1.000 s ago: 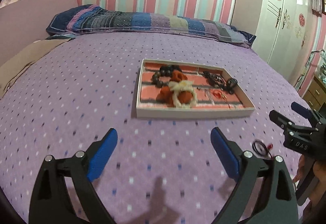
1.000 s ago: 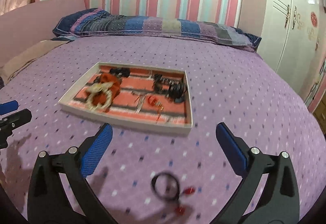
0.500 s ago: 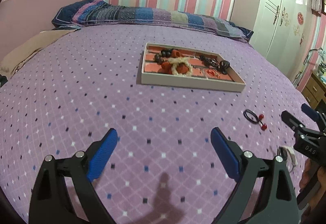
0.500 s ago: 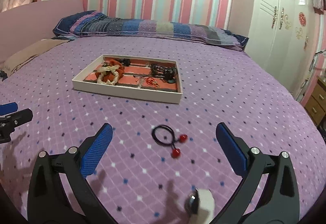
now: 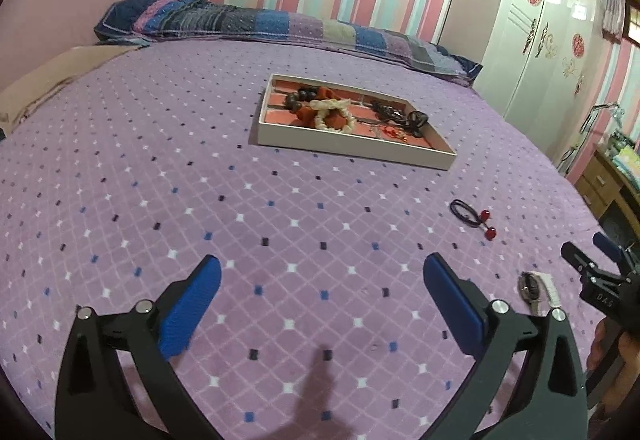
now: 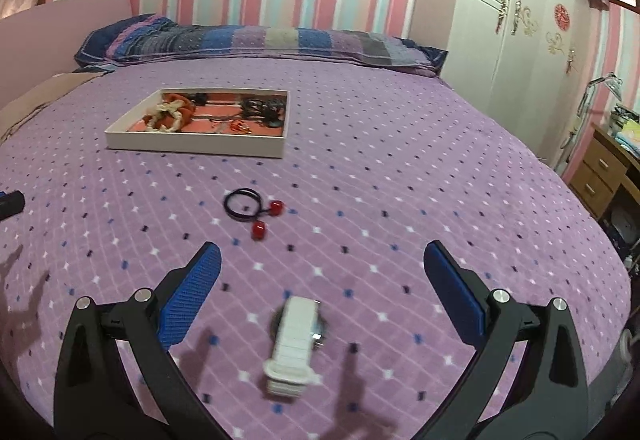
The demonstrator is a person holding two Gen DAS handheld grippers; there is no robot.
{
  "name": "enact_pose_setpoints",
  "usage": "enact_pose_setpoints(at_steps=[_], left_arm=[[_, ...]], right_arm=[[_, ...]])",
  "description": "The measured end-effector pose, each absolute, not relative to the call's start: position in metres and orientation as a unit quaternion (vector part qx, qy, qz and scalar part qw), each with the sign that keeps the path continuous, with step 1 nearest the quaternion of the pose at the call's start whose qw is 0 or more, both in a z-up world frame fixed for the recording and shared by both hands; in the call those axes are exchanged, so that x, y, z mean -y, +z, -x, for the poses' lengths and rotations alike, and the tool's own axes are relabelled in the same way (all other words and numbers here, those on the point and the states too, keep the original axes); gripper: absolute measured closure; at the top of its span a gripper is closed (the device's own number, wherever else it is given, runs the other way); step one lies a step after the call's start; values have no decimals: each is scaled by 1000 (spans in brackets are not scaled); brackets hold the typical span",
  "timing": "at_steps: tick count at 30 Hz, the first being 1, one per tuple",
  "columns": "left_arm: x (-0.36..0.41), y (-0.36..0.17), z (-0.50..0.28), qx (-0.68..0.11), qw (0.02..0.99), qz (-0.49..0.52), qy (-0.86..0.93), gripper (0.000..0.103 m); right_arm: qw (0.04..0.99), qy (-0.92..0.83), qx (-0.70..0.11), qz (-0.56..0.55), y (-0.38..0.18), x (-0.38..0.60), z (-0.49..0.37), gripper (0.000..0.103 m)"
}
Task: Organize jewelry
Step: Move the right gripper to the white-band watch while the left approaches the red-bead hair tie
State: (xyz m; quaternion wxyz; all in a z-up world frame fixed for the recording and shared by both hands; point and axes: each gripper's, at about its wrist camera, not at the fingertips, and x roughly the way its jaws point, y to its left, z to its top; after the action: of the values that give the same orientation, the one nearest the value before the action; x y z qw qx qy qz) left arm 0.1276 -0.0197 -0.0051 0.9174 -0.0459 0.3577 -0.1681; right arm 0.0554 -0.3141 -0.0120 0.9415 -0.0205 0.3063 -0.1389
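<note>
A white tray (image 5: 352, 150) (image 6: 192, 148) holding bead bracelets, dark hair ties and small red pieces lies mid-bed. A black hair tie with two red beads (image 5: 466, 214) (image 6: 240, 204) lies loose on the purple bedspread, nearer than the tray. Closer still lies a white-strapped watch (image 5: 536, 290) (image 6: 296, 336), just below and between the blue pads of my right gripper (image 6: 322, 252), which is open and apart from it. The jaws of my left gripper (image 5: 322, 268) are opening wide over bare bedspread with nothing between them.
A striped patchwork pillow (image 5: 280, 24) runs along the bed's far side, below the striped wall. A white wardrobe (image 6: 508, 24) stands at the right, with wooden drawers (image 6: 600, 176) beside the bed's right edge. A pink headboard (image 5: 72, 8) is at the left.
Both grippers have drawn back from the tray, which now looks smaller and farther. The hair tie has slid up the views, and the watch has come into sight under the right gripper.
</note>
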Motion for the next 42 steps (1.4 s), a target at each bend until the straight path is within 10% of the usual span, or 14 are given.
enact_pose_setpoints(at_steps=[42], left_arm=[[89, -21, -145, -391, 899, -1, -196, 4]], right_arm=[[926, -110, -361, -29, -68, 334, -40, 11]])
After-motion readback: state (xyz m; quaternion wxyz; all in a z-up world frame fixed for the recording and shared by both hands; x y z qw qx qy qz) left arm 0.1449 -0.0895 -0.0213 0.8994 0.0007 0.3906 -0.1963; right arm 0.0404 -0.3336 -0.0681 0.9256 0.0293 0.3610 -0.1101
